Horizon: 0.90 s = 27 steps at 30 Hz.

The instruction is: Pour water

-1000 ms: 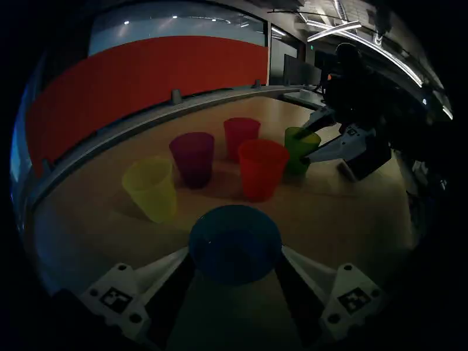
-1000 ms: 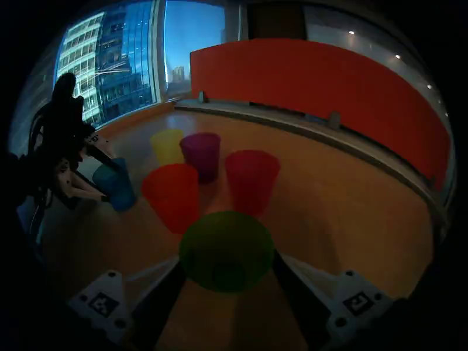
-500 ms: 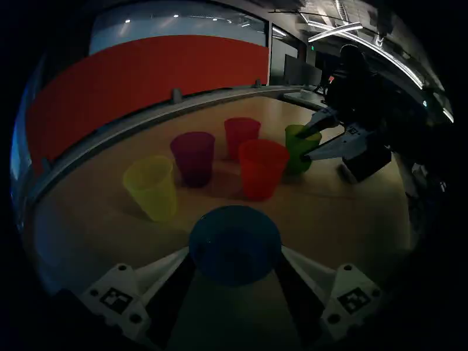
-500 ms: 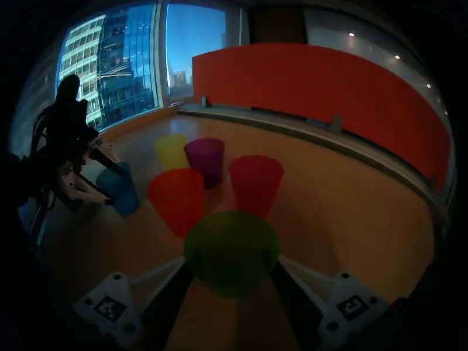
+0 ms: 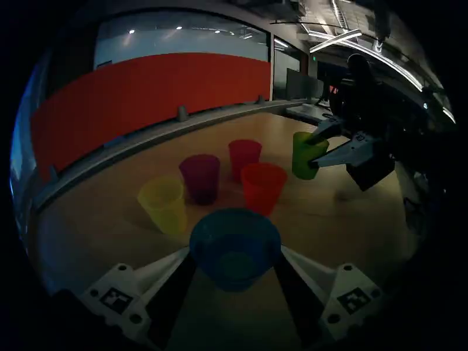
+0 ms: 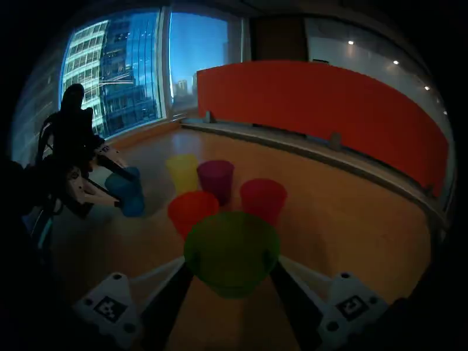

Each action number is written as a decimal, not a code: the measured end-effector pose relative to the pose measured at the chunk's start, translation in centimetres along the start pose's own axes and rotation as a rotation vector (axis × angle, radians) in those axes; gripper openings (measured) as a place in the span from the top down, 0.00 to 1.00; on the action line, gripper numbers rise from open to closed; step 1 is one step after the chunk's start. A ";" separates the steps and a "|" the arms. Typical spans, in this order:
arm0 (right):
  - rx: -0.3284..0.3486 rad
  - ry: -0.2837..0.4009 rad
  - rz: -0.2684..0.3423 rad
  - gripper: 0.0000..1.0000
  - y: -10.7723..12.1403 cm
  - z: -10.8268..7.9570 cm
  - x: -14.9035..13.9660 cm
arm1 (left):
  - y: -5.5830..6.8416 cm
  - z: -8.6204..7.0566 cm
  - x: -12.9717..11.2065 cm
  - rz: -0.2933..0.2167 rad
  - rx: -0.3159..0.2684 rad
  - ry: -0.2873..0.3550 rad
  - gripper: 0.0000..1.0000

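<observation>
My left gripper (image 5: 235, 257) is shut on a blue cup (image 5: 235, 247), held upright above the wooden table (image 5: 327, 216). My right gripper (image 6: 231, 264) is shut on a green cup (image 6: 231, 253), also upright and raised. In the left gripper view the green cup (image 5: 305, 154) hangs at the right in the right gripper (image 5: 319, 153). Over at the left of the right gripper view the blue cup (image 6: 127, 191) sits in the left gripper (image 6: 120, 188). Four cups stand on the table between them: yellow (image 5: 163, 205), purple (image 5: 201, 178), dark red (image 5: 244, 158) and orange-red (image 5: 262, 187).
A red panel (image 5: 146, 88) runs behind a raised ledge along the table's far edge. Large windows (image 6: 117, 76) lie beyond the left gripper in the right gripper view. A person's dark outline (image 6: 67, 134) holds the far gripper. Bare table lies to the right (image 6: 362, 222).
Both grippers have risen with their cups; the blue and green cups are lifted off the table, and the four standing cups appear lower and farther away.
</observation>
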State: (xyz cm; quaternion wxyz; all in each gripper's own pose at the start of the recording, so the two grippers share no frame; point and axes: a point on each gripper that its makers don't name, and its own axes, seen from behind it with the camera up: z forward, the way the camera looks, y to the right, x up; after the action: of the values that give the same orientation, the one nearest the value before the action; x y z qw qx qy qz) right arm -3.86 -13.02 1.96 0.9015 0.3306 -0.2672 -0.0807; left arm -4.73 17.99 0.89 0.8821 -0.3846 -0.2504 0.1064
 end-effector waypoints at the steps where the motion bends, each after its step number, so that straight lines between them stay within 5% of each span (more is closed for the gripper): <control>1: 0.002 0.007 0.000 0.13 -0.2 -0.2 0.3 | 0.0 -0.3 0.3 0.000 0.003 0.009 0.15; 13: 0.031 0.123 -0.008 0.13 -4.0 -3.2 5.0 | -0.1 -4.5 4.3 0.010 0.071 0.124 0.16; 27: 0.055 0.242 -0.098 0.12 -7.9 -6.2 9.3 | 0.3 -8.7 8.4 0.017 0.115 0.245 0.15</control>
State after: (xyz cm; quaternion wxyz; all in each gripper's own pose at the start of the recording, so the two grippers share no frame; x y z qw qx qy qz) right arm 7.53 -18.62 -3.06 0.9127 0.3753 -0.1423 -0.0766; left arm 6.97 15.90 -1.33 0.9257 -0.3457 -0.1308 0.0805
